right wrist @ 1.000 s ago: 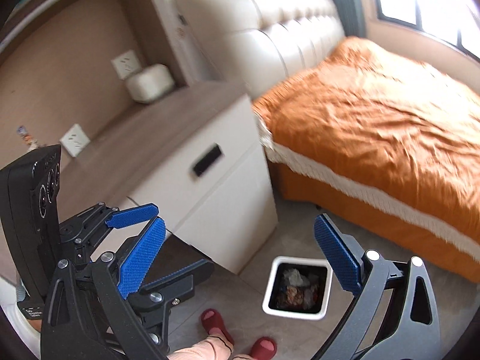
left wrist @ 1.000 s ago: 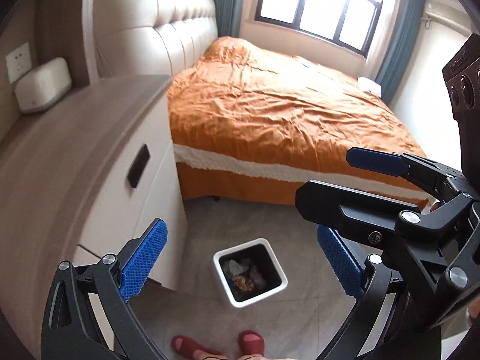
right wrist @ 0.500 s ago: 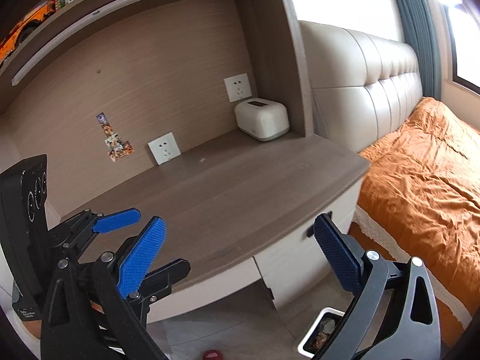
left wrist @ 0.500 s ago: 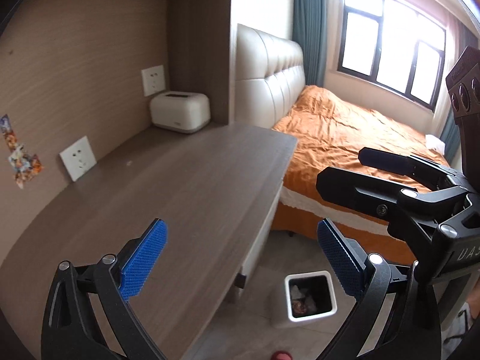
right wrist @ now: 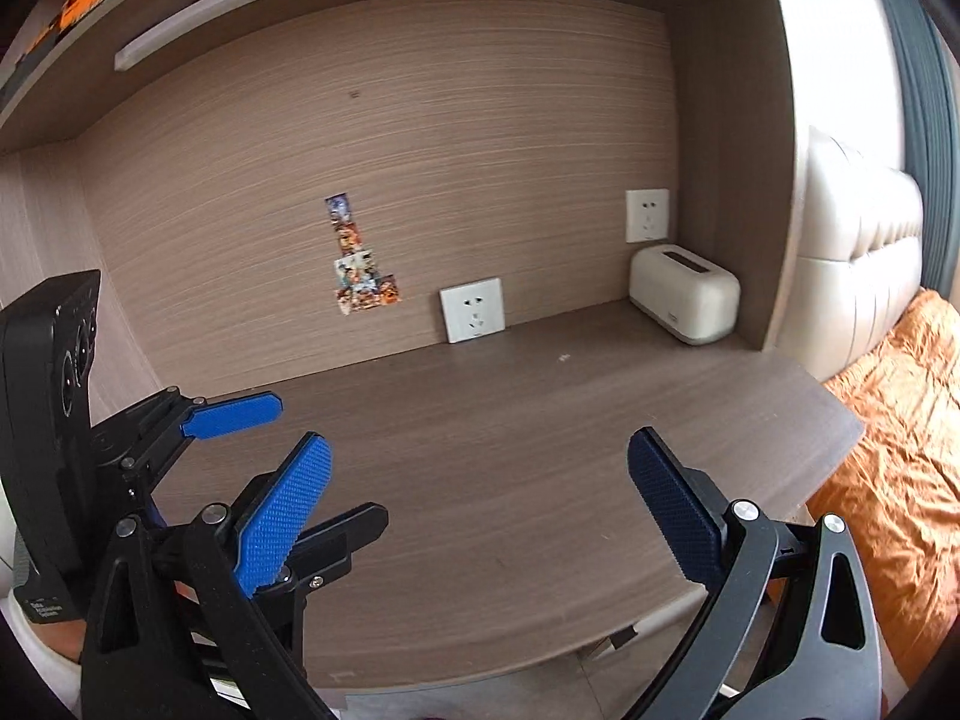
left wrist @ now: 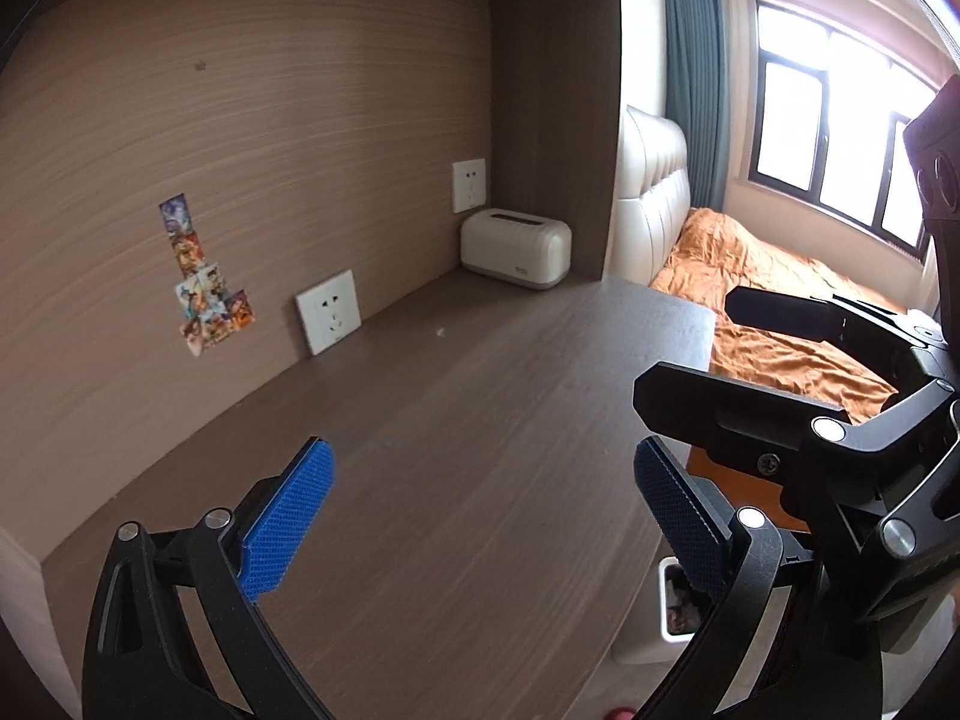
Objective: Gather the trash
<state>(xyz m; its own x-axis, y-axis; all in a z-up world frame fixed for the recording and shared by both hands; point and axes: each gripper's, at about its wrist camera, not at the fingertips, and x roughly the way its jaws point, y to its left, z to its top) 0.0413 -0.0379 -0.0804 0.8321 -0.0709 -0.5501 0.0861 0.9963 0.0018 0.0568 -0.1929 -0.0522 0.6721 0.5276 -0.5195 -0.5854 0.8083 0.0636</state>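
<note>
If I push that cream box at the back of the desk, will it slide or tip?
The cream box looks low, wide and flat-based, so it should probably slide, not tip. Its smooth rounded shell may slip between gripper pads. The side panel stands close beside it, so pushing rightward would likely jam it.

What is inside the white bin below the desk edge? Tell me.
The left wrist view shows only a corner of the white bin, with some mixed scraps inside it. The desk and the left gripper cover the rest.
</note>
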